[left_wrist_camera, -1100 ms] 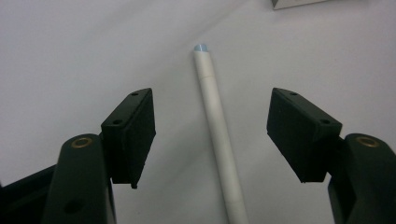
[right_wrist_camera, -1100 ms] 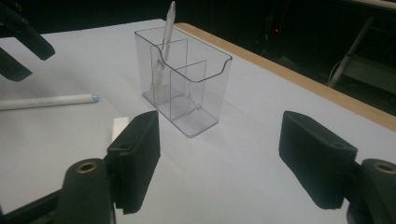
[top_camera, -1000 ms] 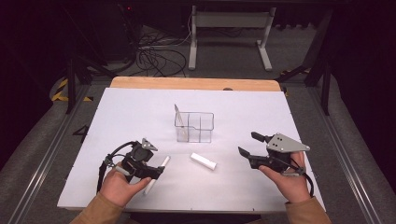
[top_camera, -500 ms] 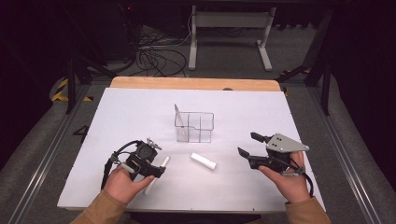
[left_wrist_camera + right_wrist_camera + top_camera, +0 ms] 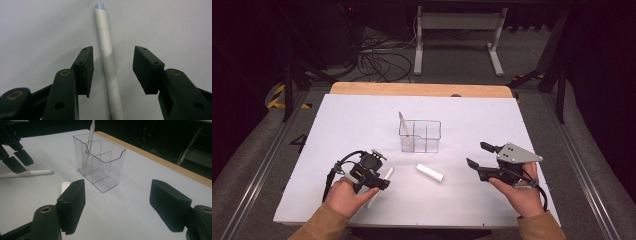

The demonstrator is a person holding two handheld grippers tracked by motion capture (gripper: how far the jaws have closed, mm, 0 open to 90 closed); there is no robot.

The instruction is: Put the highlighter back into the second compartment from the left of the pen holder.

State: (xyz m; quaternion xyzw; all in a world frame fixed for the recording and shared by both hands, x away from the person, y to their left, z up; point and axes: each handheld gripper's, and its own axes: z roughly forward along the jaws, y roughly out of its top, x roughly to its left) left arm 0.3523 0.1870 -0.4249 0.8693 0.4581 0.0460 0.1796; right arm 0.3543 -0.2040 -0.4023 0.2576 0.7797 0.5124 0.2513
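left gripper view: a white pen point(image 5: 107, 62) is straddled by the left gripper point(image 5: 113, 67) on the worktop point(image 5: 37, 30).
the jaws have just been closing and stand narrow, the pads not yet touching the pen; the right gripper point(image 5: 477, 156) is held wide and empty, near a clear organizer point(image 5: 422, 136).

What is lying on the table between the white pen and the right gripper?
In the high view, a small white block lies on the table between the white pen and the right gripper; the rest is bare.
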